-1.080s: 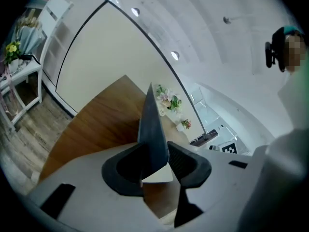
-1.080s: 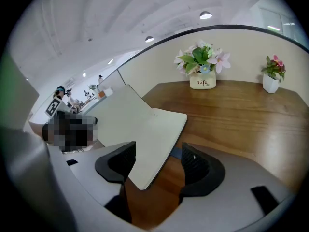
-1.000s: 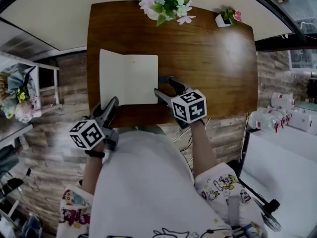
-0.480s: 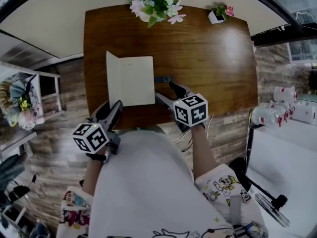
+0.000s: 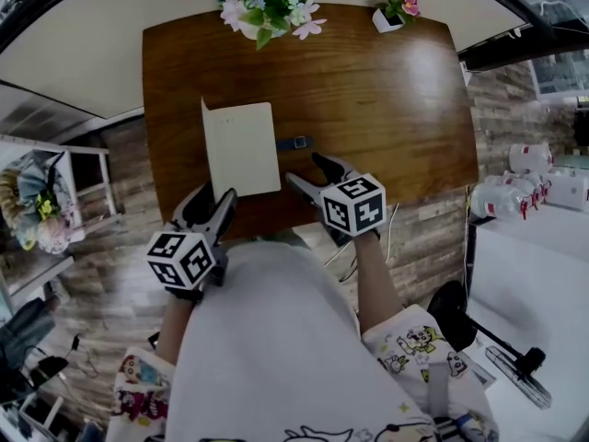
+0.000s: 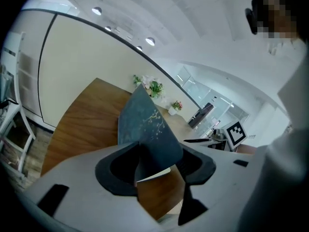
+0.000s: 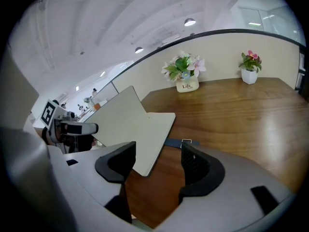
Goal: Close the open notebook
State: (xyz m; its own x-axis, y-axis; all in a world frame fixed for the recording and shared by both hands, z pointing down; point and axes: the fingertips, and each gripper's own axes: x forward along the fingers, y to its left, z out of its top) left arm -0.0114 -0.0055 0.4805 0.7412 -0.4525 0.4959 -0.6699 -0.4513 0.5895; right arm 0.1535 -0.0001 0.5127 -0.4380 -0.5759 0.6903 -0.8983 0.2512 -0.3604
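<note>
the notebook (image 5: 241, 147) lies at the front left of the wooden counter (image 5: 386, 109), its dark left cover (image 6: 145, 124) tilted up steeply over the pages. the cover's edge stands between the jaws of the left gripper (image 5: 213, 203), which are opening and not pinching it. the right gripper (image 5: 306, 168) hovers just beside the notebook's near right corner, jaws wide and empty.

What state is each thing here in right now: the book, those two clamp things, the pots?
Notebook: half open, left cover raised off the table.
Left gripper: jaws opening, raised cover between them.
Right gripper: open, empty.
Blue strap: lying flat beside the notebook.
Flower pot: upright.
Small pot: upright.
</note>
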